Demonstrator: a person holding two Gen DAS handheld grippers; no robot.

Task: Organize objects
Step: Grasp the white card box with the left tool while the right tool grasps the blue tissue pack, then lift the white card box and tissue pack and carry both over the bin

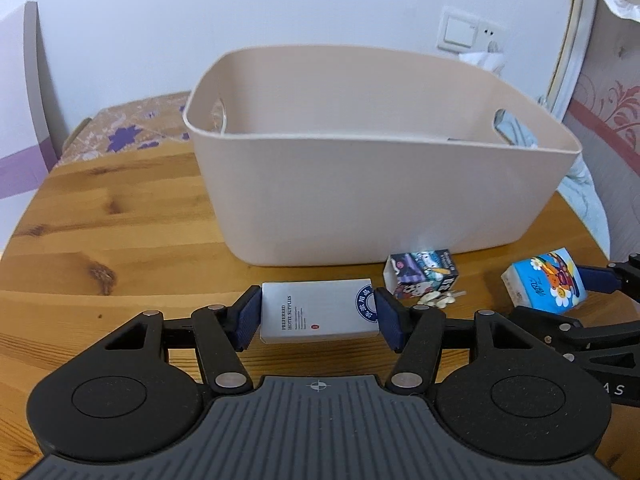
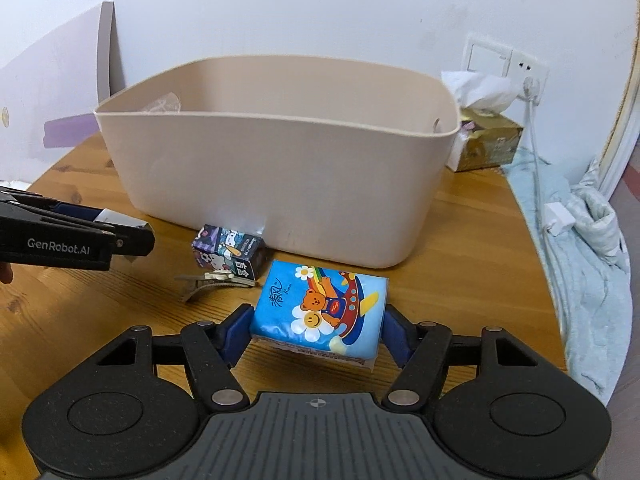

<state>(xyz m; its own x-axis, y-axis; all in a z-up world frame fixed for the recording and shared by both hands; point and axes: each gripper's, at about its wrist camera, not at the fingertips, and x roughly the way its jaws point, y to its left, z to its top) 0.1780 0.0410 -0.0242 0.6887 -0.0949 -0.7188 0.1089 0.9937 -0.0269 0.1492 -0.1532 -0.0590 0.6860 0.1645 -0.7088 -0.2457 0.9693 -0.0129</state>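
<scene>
Bin (image 1: 360,208) rim open ahead; left gripper (image 1: 318,318) jaws pinch white box (image 1: 316,316), right gripper (image 2: 318,322) jaws pinch tissue pack (image 2: 320,308).

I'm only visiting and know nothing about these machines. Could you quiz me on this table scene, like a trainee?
1. True or false: the right tool grips a blue tissue pack.
2. What does the left tool hold? A) white box B) hair clip C) nothing
3. Fill in: the small cartoon carton lies in front of the beige ____.

Key: 1 true; 2 A; 3 bin.
</scene>
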